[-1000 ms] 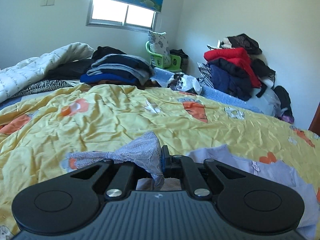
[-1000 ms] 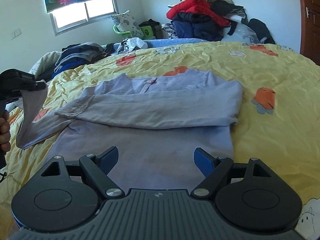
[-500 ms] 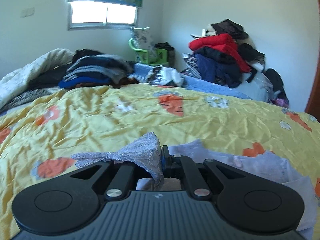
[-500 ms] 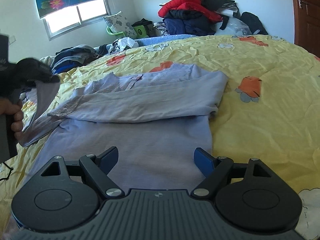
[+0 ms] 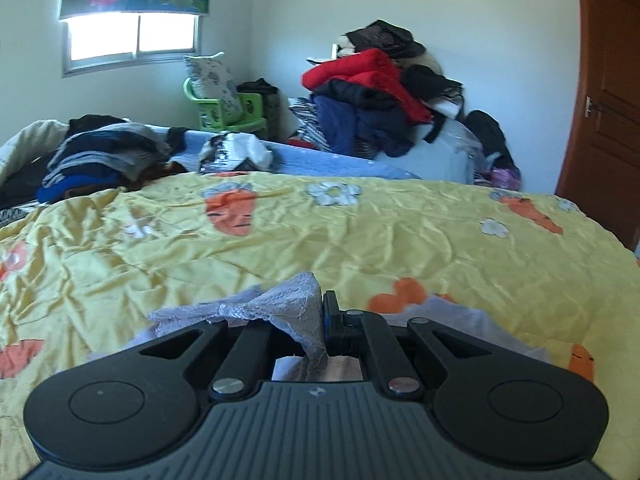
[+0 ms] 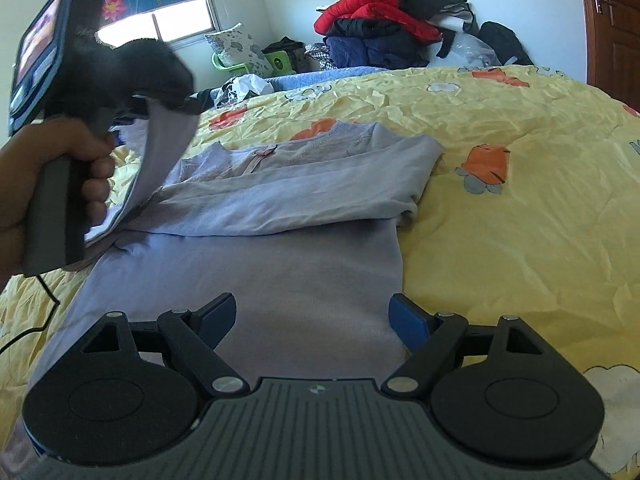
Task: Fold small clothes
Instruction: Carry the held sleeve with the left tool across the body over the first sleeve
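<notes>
— While the pale lilac long-sleeved top (image 6: 256, 264) lies flat on the yellow carrot-print quilt (image 6: 520, 184), where is its left sleeve?
— Lifted off the bed. The left gripper (image 5: 322, 320) has its fingers pressed together on the sleeve's lace cuff (image 5: 280, 308), and the person's hand (image 6: 60, 168) holds that tool up beside the garment.
— And the other sleeve?
— Folded across the chest, lying on the body of the top.
— What about the right gripper (image 6: 314, 320)?
— Its blue-padded fingers (image 6: 408, 322) stand wide apart, low over the hem end, holding nothing.
— Anything behind?
— A heap of red and dark coats (image 5: 372, 96) against the wall, near a brown wooden door (image 5: 608, 120).
</notes>
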Demonstrator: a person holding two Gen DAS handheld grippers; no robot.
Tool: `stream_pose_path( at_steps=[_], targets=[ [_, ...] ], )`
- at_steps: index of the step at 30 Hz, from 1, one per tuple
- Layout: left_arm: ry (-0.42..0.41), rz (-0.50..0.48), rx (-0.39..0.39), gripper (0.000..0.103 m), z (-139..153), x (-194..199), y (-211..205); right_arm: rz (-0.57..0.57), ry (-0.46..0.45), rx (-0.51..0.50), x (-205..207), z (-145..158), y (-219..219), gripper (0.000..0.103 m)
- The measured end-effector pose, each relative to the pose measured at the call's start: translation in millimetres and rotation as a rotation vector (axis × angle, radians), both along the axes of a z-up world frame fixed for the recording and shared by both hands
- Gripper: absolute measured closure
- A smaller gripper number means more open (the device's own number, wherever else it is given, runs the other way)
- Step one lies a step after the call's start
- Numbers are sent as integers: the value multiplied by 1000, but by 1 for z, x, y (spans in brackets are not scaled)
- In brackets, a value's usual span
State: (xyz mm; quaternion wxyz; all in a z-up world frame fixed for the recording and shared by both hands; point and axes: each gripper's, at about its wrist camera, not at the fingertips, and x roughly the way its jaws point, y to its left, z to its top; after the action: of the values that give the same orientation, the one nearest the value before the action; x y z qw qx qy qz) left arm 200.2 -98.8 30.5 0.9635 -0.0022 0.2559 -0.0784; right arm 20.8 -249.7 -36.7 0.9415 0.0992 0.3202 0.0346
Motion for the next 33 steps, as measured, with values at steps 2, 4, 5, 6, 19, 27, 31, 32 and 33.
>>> stream_pose_path(
  at_steps=[2,4,5,6,19,27,31,32,33],
  targets=[
    [5,-22,5,98,-2,-1,-10,-4,-4,4,-1,0,-1,17],
    [5,-51,12,98,-3,-3,-21,-6,-7,8,-2,1,-2,17],
    [0,-66,20,98,-3,-5,-27,-9,-9,9,-3,1,-3,17],
    [-7,-81,30,98,-3,-6,-33,-14,-11,9,-4,1,-3,17],
    [28,-237,83,98,-16,-8,-99,-16,-14,-24,-17,-1,-9,17],
    [38,-263,95,98,-24,-10,-114,-25,-7,-33,-22,-3,-10,17],
    [47,-268,85,98,-25,-9,-118,-25,-7,-37,-22,-4,-10,16],
    [49,-270,80,98,-25,-10,-119,-26,-8,-36,-22,-4,-10,16],
    [50,-275,76,98,-25,-11,-120,-26,-9,-36,-22,-4,-9,16]
  ],
)
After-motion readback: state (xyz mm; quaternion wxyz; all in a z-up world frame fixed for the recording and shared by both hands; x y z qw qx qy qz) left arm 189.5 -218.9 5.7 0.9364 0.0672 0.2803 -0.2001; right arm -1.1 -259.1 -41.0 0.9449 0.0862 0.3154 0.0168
